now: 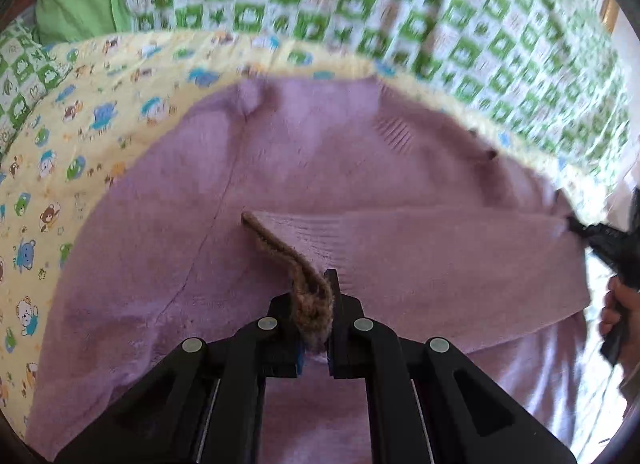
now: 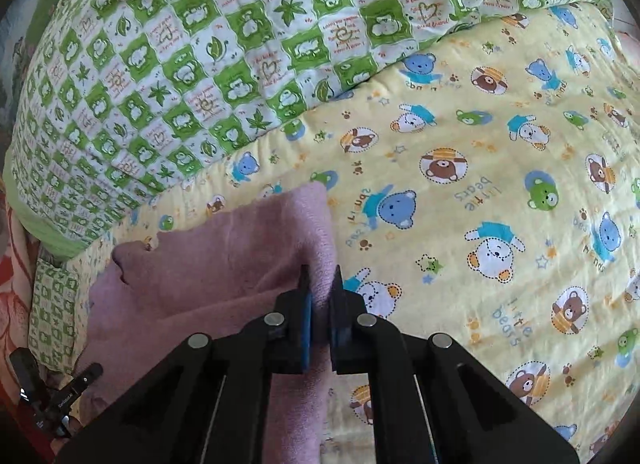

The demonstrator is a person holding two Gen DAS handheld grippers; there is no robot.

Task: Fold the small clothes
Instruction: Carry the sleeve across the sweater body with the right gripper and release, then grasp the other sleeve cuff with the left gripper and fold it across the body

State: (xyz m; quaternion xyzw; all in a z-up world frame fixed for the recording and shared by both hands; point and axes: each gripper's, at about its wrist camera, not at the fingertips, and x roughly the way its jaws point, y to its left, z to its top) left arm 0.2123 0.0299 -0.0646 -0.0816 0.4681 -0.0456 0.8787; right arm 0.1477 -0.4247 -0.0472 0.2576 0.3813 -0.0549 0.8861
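While the purple sweater (image 1: 304, 167) lies on the yellow bear-print sheet (image 2: 480, 183), left gripper (image 1: 310, 304) is clamped on its brown-trimmed edge, right gripper (image 2: 320, 296) clamped on another edge. One flap looks folded over; most folding remains, I'd judge.

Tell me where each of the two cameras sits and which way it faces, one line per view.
Left wrist: sits on the left gripper, looking forward along its fingers over the purple knit sweater; the fingers pinch its brown-edged cuff; the right gripper and a hand show at right.
Right wrist: sits on the right gripper, looking along its fingers, shut on a sweater fold, across the yellow bear-print sheet; the left gripper shows at lower left.
Shared: sweater, sheet, green checked quilt, each other's gripper.
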